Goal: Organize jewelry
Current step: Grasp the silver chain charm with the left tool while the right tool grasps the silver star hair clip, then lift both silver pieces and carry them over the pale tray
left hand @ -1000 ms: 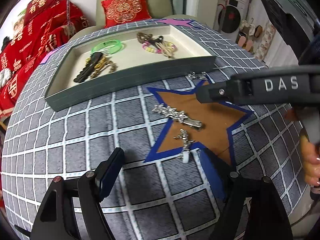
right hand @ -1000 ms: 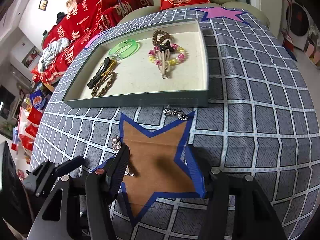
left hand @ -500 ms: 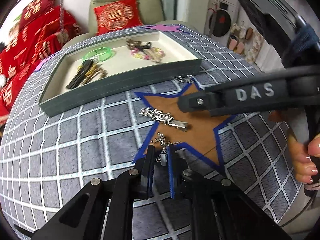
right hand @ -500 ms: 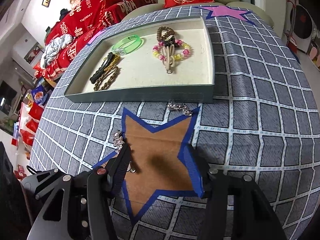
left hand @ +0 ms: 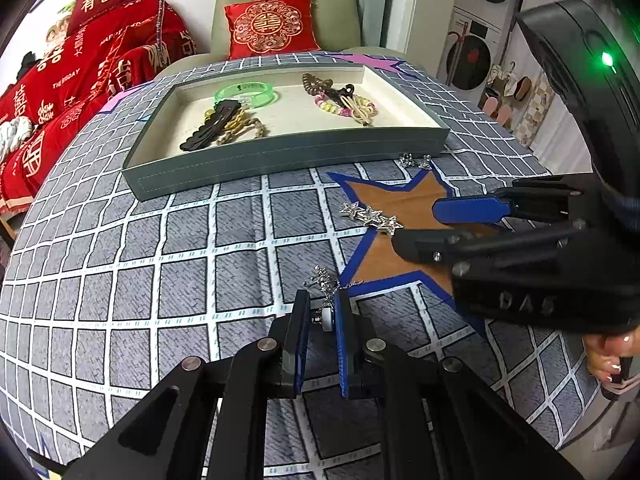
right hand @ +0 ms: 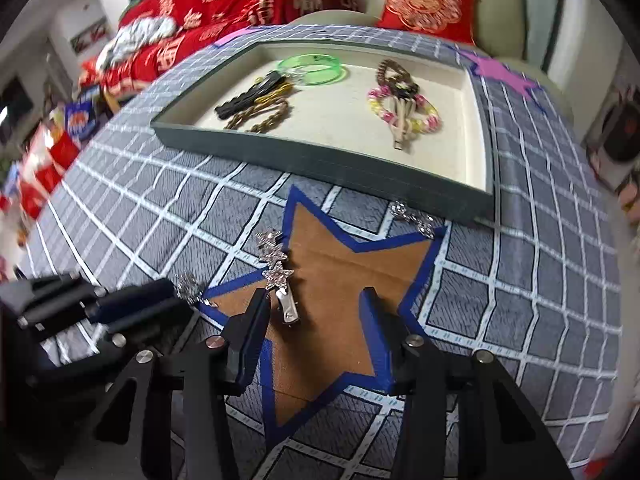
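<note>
My left gripper (left hand: 322,312) is shut on a small silver charm with a white bead (left hand: 327,314) at the lower left tip of the brown star patch (left hand: 404,196). From the right wrist view that gripper (right hand: 176,298) comes in from the left with the charm (right hand: 188,286) at its tip. A silver star hair clip (right hand: 276,270) lies on the patch's left edge. My right gripper (right hand: 314,300) hovers over its metal end, the jaws closing with the clip between them and no pad touching it. A third silver piece (right hand: 412,216) lies by the tray.
The grey tray (left hand: 280,156) stands behind the patch and holds a green bangle (left hand: 244,92), a black clip (left hand: 210,128), a gold chain and a bead bracelet (left hand: 346,104). A checked grey cloth (left hand: 160,260) covers the table. A hand (left hand: 610,356) holds the right gripper.
My left gripper closed on the silver charm and drew it a little off the star's tip. The right gripper rolled, slid over the star clip and narrowed its jaws.
</note>
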Action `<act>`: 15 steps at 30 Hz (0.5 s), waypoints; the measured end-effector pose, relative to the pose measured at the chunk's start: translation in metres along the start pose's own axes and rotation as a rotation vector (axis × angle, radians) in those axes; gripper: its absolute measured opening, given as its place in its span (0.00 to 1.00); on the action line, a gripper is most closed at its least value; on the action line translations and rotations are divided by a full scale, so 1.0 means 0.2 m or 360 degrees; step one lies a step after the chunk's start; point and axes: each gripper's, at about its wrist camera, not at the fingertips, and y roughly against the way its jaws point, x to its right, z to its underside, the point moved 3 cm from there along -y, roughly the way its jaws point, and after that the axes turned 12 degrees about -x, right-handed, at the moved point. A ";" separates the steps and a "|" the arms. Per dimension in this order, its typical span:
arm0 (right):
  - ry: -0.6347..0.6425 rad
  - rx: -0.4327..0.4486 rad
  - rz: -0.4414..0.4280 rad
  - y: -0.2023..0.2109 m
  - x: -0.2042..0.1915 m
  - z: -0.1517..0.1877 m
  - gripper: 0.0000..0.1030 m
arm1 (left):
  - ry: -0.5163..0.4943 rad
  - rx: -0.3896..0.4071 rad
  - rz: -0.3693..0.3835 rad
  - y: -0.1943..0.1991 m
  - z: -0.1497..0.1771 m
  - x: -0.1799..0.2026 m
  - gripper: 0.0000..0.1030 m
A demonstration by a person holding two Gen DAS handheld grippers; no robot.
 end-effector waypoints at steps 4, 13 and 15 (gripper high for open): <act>0.0112 0.0010 0.0075 0.00 -0.06 0.01 0.20 | 0.0003 -0.0002 0.0004 0.00 0.00 0.00 0.20; 0.0114 0.0038 0.0077 0.04 -0.11 0.05 0.11 | 0.0014 0.0002 0.0024 0.02 0.01 -0.02 0.20; 0.0068 0.0055 0.0064 0.06 -0.09 0.06 0.11 | 0.0018 0.0010 0.0027 0.04 0.00 -0.03 0.20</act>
